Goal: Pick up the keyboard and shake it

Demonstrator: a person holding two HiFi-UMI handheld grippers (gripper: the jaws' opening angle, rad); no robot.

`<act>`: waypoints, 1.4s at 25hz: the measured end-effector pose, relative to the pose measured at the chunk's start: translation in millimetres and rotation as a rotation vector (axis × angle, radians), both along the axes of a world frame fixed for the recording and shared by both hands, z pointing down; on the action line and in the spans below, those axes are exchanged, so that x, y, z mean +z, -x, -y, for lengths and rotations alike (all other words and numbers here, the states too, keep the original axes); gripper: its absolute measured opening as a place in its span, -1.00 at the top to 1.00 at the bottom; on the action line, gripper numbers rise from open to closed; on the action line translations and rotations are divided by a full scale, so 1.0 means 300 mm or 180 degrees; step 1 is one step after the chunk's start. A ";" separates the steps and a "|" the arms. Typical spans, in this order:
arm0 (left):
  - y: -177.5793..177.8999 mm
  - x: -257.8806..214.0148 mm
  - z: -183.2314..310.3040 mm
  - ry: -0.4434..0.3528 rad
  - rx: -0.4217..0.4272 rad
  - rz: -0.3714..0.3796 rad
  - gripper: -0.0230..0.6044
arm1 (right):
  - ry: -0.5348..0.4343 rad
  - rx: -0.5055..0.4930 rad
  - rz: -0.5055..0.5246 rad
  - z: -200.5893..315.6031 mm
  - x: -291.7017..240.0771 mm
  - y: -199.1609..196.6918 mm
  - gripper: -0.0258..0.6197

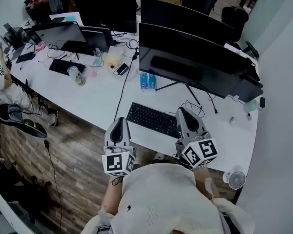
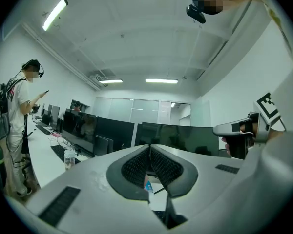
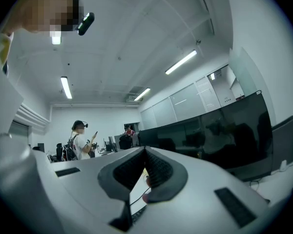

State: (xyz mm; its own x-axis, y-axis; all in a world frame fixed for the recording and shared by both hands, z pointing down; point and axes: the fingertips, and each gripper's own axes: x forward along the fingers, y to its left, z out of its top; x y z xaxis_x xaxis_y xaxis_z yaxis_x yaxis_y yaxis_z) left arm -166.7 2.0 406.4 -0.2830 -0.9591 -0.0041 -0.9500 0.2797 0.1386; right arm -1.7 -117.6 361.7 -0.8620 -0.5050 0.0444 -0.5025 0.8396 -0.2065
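The black keyboard point(image 1: 153, 119) lies flat on the white desk point(image 1: 97, 99), in front of a wide dark monitor point(image 1: 195, 62). My left gripper point(image 1: 119, 121) hovers at the desk's near edge, just left of the keyboard's near-left corner, shut with nothing held. My right gripper point(image 1: 182, 111) is over the keyboard's right end, also shut and empty. In the left gripper view the jaws meet at the tips of my left gripper point(image 2: 150, 146), and a sliver of keyboard point(image 2: 158, 214) shows below. The right gripper view shows my right gripper point(image 3: 145, 150) with its jaws together, raised and pointing across the room.
A blue packet point(image 1: 147, 81) stands behind the keyboard with a black cable beside it. More monitors, a second keyboard point(image 1: 66, 66) and a bottle point(image 1: 79, 77) fill the desk's left. A small fan point(image 1: 236, 179) sits low right. A person point(image 2: 17, 130) stands at the left.
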 end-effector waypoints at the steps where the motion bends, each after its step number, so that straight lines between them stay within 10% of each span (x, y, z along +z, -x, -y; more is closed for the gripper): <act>1: -0.011 0.000 0.024 0.0001 0.0006 0.0002 0.86 | 0.0002 0.0005 0.0004 0.024 0.000 -0.012 0.92; 35: 0.145 0.180 0.488 0.0351 0.1301 -0.0075 0.86 | 0.0630 0.1410 0.0197 0.316 0.086 -0.033 0.84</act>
State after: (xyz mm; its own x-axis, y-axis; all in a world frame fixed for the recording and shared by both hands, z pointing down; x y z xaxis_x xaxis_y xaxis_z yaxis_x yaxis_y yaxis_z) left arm -210.3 -144.5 460.4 0.1221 -0.9868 0.1068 -0.9828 -0.1052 0.1518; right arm 8.2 -212.4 387.6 -0.5701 -0.8109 0.1321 -0.7843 0.4894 -0.3812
